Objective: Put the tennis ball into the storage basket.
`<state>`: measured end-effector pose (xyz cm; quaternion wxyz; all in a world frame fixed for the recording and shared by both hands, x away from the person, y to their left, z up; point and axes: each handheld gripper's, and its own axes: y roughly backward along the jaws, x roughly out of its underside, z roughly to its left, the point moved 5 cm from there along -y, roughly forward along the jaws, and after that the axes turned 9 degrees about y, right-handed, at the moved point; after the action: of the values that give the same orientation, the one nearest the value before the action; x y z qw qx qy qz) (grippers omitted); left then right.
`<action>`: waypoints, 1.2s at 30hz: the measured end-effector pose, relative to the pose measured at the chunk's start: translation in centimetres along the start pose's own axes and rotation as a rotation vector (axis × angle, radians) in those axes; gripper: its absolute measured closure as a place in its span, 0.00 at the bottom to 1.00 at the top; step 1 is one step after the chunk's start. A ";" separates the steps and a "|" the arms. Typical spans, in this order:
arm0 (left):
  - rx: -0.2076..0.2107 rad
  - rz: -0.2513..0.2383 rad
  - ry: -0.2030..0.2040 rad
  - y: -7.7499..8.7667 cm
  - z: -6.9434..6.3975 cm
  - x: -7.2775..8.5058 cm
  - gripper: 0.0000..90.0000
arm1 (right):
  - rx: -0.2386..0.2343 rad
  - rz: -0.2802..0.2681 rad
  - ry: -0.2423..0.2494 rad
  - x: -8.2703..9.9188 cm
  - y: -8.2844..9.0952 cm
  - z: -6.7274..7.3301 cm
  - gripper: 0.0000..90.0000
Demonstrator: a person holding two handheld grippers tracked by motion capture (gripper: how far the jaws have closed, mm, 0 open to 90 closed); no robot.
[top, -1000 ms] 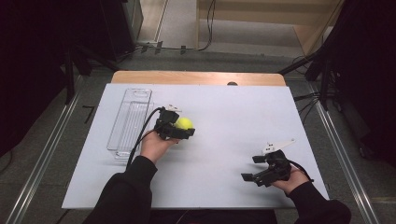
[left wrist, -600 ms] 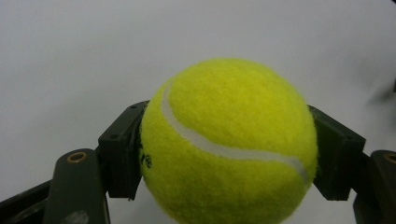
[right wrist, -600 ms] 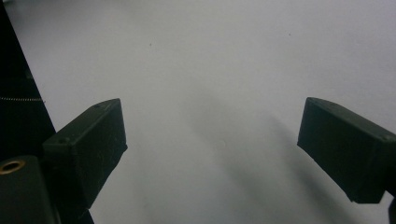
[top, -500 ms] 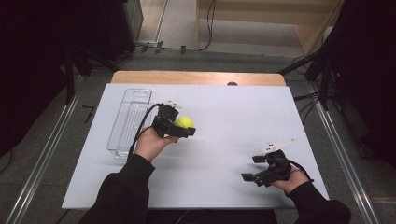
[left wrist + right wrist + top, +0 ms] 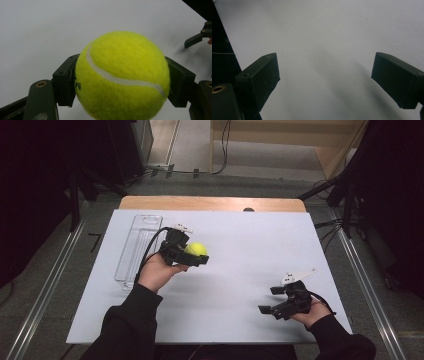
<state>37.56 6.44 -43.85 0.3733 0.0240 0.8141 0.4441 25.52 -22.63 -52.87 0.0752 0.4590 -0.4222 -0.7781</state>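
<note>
Since the earlier high-view frames the left gripper (image 5: 192, 255) has lifted a little with the tennis ball (image 5: 195, 249) clamped between its jaws, drifting slightly toward the far edge of the table; the right gripper (image 5: 272, 301) has kept its place.

High view: the left gripper sits over the left-centre of the white table (image 5: 250, 245), held by the person's left hand (image 5: 156, 272), dark sleeve coming in from the bottom. The yellow-green ball sits at its tip, above the surface, with a faint shadow below on the table. A clear plastic tray (image 5: 137, 247) lies lengthwise just to the left of that hand, near the table's left edge, apart from the ball. The gripper's black cable loops over the tray's near side. The right gripper rests low near the front right corner, in the person's right hand (image 5: 312, 312), jaws standing wide with nothing between them, well apart from the ball.

Left gripper view: the tennis ball (image 5: 122, 77) sits squarely between the two black pads (image 5: 65, 80), both pressing its sides; white seam curves across its face. White table behind it. The other gripper's jaw tip shows at the far right edge (image 5: 200, 37).

Right gripper view: both pads (image 5: 259, 77) spread wide, bare white table (image 5: 324, 37) between them, nothing held.
</note>
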 end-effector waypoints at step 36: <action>-0.034 -0.024 0.048 2.7 2.7 -0.1 0.29 | 0.006 -0.006 -0.002 -0.1 0.0 -0.1 0.07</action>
<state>38.55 9.92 -42.67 0.3594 -0.0029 0.8154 0.4539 25.62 -22.66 -52.84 0.0712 0.4598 -0.4232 -0.7774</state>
